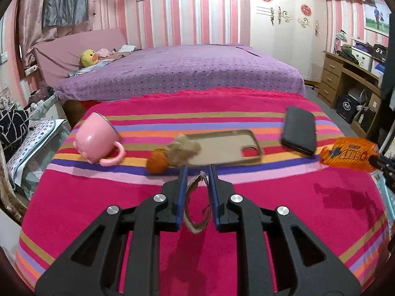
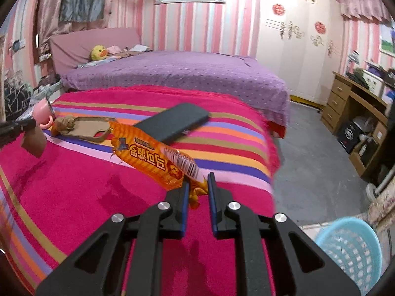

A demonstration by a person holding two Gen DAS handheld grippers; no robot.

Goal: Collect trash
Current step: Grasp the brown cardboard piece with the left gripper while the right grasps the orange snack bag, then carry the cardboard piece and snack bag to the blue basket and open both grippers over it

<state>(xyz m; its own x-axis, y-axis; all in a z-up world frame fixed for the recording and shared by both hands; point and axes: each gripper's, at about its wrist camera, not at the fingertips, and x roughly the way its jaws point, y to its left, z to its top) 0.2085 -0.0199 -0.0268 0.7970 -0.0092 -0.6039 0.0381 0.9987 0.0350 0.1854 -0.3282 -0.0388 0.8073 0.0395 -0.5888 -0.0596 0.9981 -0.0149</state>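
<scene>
My left gripper [image 1: 197,170] is shut on a squashed brown cardboard ring [image 1: 195,207], held above the striped pink cloth; the ring also shows in the right wrist view [image 2: 33,141]. My right gripper [image 2: 198,180] is shut on the end of an orange snack wrapper [image 2: 153,157], lifted off the cloth; the wrapper also shows in the left wrist view [image 1: 348,154]. A crumpled brown paper wad [image 1: 184,149] and an orange peel piece [image 1: 156,164] lie on the cloth ahead of the left gripper. A light blue mesh basket [image 2: 350,251] stands on the floor at lower right.
A tipped pink mug [image 1: 97,138], a clear phone case [image 1: 229,146] and a black phone [image 1: 300,129] lie on the striped cloth [image 1: 271,209]. Behind is a purple bed [image 1: 177,69]. A wooden desk [image 2: 358,113] stands at right; grey floor lies between.
</scene>
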